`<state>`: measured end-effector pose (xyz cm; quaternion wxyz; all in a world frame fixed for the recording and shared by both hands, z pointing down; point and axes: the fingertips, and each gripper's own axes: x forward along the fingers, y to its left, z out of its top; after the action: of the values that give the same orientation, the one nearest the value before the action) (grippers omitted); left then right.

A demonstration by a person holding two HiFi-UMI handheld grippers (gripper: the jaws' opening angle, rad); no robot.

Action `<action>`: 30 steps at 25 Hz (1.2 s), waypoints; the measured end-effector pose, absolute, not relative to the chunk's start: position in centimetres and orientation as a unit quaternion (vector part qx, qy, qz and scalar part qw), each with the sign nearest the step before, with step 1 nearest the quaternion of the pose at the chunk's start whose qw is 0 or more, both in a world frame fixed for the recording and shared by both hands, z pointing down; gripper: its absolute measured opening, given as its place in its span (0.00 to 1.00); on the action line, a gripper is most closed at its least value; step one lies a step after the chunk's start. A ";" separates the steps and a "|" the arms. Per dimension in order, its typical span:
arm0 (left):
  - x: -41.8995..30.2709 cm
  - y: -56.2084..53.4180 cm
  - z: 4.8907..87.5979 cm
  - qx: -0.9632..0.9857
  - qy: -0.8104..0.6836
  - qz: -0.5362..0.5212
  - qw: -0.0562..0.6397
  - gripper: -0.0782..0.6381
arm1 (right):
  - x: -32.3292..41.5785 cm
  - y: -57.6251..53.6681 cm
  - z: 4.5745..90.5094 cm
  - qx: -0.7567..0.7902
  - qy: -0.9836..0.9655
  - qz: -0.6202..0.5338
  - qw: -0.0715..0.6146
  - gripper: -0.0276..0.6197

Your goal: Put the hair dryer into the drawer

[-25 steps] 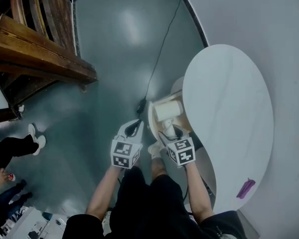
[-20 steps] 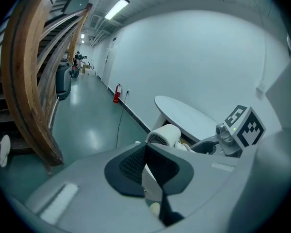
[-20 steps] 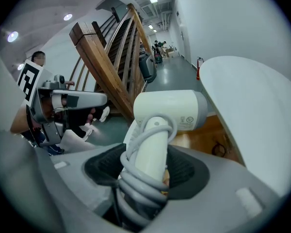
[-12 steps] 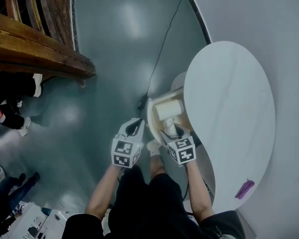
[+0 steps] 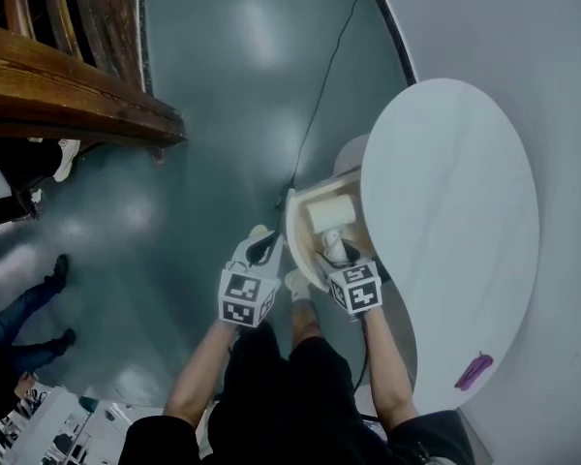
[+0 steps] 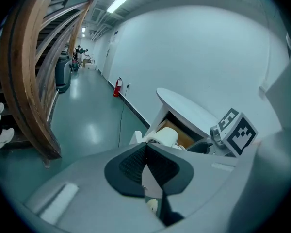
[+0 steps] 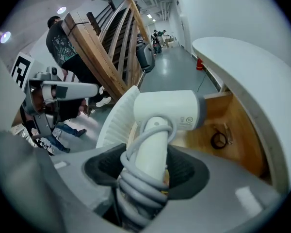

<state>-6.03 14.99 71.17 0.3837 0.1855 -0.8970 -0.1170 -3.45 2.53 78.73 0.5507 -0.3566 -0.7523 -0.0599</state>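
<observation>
right gripper [image 7: 149, 174] is clamped on the handle of the hair dryer [image 7: 167, 109]. both pads press against the white handle, just above the grey cord [image 7: 138, 186] that is coiled round the handle's lower end. the dryer stands handle-down, with its barrel lying across the top.

the dryer is held over the open drawer [image 5: 296, 232], which is pulled out from under the white oval bench [image 5: 450, 201]. in the head view the barrel lies inside the drawer's outline, close to its curved white front. whether the dryer touches the wooden drawer bottom cannot be told. a small black ring [image 7: 218, 140] lies on that bottom, to the right of the dryer.

left gripper [image 6: 145, 165] has its pads pressed together with nothing between them. it hangs just left of the drawer front, over the grey-green floor [image 5: 223, 114].

a purple object [image 5: 474, 368] lies on the bench near its nearer end, well apart from the drawer. a black cable [image 5: 320, 85] runs across the floor toward the drawer. a wooden staircase [image 5: 68, 95] stands at the upper left.
</observation>
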 end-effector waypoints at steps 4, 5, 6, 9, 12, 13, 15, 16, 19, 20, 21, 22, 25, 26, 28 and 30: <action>-6.3 15.2 72.0 0.185 -0.894 -0.121 0.389 0.12 | -3.5 2.6 80.5 -0.357 -0.741 -0.064 0.565 0.45; -6.3 15.1 72.1 0.185 -0.894 -0.121 0.390 0.12 | -3.5 2.5 80.9 -0.357 -0.738 -0.065 0.569 0.45; -6.3 15.0 72.1 0.186 -0.893 -0.120 0.391 0.12 | -3.4 2.4 81.2 -0.356 -0.735 -0.065 0.573 0.45; -6.4 14.7 72.4 0.188 -0.892 -0.119 0.394 0.12 | -3.3 2.0 82.5 -0.352 -0.727 -0.067 0.586 0.45; -6.5 14.6 72.7 0.187 -0.891 -0.119 0.396 0.12 | -3.4 1.8 83.7 -0.347 -0.719 -0.067 0.599 0.45; -6.6 14.6 72.7 0.187 -0.891 -0.120 0.396 0.12 | -3.4 1.7 84.1 -0.345 -0.716 -0.067 0.603 0.45; -6.7 14.5 72.5 0.188 -0.890 -0.121 0.397 0.12 | -3.5 1.6 84.9 -0.343 -0.712 -0.068 0.609 0.45; -6.7 14.5 72.5 0.189 -0.890 -0.121 0.398 0.12 | -3.6 1.6 85.2 -0.342 -0.710 -0.068 0.612 0.45; -6.6 14.5 72.5 0.190 -0.888 -0.121 0.400 0.12 | -3.8 1.9 85.5 -0.339 -0.704 -0.070 0.621 0.45; -6.6 14.5 72.5 0.191 -0.888 -0.121 0.400 0.12 | -4.0 2.1 85.6 -0.338 -0.703 -0.068 0.622 0.45; -6.6 14.5 72.5 0.192 -0.888 -0.120 0.400 0.12 | -4.1 2.2 85.8 -0.337 -0.702 -0.065 0.624 0.45; -6.7 14.5 72.5 0.192 -0.888 -0.120 0.400 0.12 | -4.2 2.3 86.1 -0.336 -0.701 -0.064 0.626 0.45; -6.6 14.4 72.6 0.193 -0.888 -0.120 0.400 0.12 | -4.3 2.2 86.9 -0.331 -0.694 -0.069 0.635 0.45; -6.5 14.4 72.6 0.194 -0.888 -0.119 0.401 0.12 | -4.3 2.2 87.1 -0.329 -0.693 -0.072 0.638 0.45; -6.5 14.4 72.5 0.195 -0.887 -0.119 0.401 0.12 | -4.6 2.1 87.3 -0.323 -0.693 -0.084 0.638 0.45; -6.5 14.5 72.4 0.197 -0.887 -0.119 0.400 0.12 | -4.8 2.1 87.3 -0.320 -0.693 -0.094 0.640 0.45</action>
<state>-6.54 14.53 72.39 0.4000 0.1968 -0.8873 -0.1185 -4.77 2.14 87.30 0.6400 -0.3195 -0.6925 -0.0936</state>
